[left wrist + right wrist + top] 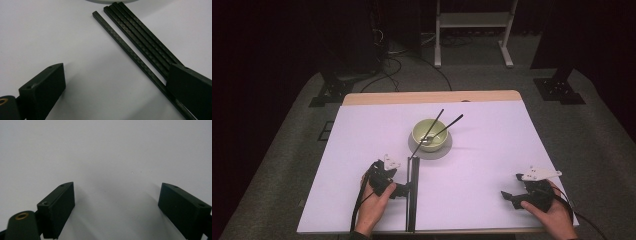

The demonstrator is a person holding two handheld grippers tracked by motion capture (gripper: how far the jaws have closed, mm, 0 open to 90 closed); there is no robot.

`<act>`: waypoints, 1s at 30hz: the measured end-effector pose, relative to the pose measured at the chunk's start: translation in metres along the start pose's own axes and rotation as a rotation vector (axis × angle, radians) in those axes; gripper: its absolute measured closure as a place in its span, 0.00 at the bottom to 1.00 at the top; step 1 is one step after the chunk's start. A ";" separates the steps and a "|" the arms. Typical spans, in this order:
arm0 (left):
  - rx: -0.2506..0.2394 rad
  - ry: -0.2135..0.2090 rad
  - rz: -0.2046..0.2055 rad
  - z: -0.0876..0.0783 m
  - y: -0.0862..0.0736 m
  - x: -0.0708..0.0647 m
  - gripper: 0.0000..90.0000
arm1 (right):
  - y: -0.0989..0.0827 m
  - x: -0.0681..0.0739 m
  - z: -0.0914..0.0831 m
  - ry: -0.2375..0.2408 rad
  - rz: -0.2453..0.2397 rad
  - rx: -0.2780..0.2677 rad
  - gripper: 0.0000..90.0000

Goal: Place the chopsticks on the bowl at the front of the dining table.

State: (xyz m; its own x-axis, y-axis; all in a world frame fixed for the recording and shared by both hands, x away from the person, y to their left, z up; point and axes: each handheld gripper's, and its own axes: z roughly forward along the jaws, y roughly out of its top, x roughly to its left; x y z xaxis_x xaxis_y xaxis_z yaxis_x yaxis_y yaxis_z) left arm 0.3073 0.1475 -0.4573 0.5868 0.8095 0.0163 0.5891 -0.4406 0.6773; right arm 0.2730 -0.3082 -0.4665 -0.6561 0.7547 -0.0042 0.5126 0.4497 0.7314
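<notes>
A pale green bowl [430, 133] stands on a grey saucer [430, 151] at the table's middle, with two black sticks [447, 125] leaning in it. Several more black square sticks [412, 200] [140, 42] lie side by side, running from the saucer to the near edge. My left gripper [404, 190] [112, 87] is open and low over the table at the left side of this bundle. The sticks pass under its right jaw, and the nearest one lies just inside the gap. My right gripper [512, 186] [117, 205] is open above bare table at the near right, holding nothing.
The white table top [362, 135] ends in a wooden strip at the far edge. Grey carpet surrounds it, with cables, dark stands and a white frame [472, 30] beyond. The saucer's rim [110, 1] shows just past the stick ends.
</notes>
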 end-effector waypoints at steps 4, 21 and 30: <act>-0.005 -0.004 0.000 -0.004 -0.004 -0.003 0.02 | 0.000 0.000 0.000 0.000 0.000 0.000 0.14; -0.006 -0.016 0.019 -0.021 -0.025 -0.023 0.02 | 0.000 0.000 0.000 0.000 0.000 0.000 0.14; -0.015 -0.010 0.008 -0.032 -0.038 -0.030 0.02 | 0.000 0.000 0.000 0.000 -0.001 0.000 0.14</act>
State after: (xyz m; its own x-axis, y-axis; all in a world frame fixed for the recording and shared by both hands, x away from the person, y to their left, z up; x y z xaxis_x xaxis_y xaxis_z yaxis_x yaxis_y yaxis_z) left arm 0.2501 0.1524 -0.4598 0.5968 0.8022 0.0142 0.5765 -0.4411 0.6878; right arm 0.2730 -0.3082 -0.4665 -0.6562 0.7546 -0.0051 0.5122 0.4503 0.7313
